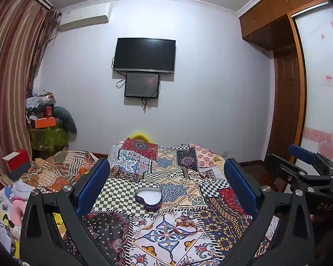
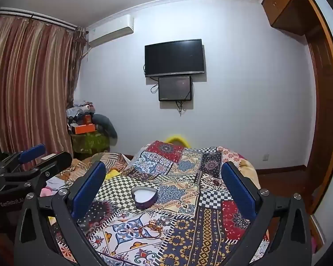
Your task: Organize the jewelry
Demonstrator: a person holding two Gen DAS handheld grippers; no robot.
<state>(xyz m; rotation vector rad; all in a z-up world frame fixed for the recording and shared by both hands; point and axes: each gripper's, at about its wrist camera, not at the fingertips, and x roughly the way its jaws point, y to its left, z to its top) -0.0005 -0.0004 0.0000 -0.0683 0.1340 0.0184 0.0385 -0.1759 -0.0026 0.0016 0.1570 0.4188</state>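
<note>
Left wrist view: left gripper (image 1: 166, 184) held with jaws wide, nothing between. Heart-shaped box (image 1: 149, 197) open on patchwork quilt (image 1: 213, 223); thin cord bracelets (image 1: 185, 227) lying just nearer. Bracelets judged light, limp, snag-prone; best pinched across bunched strands.

Right wrist view: right gripper (image 2: 164, 184) likewise wide, empty. Box judged rigid, light; rim graspable.
</note>
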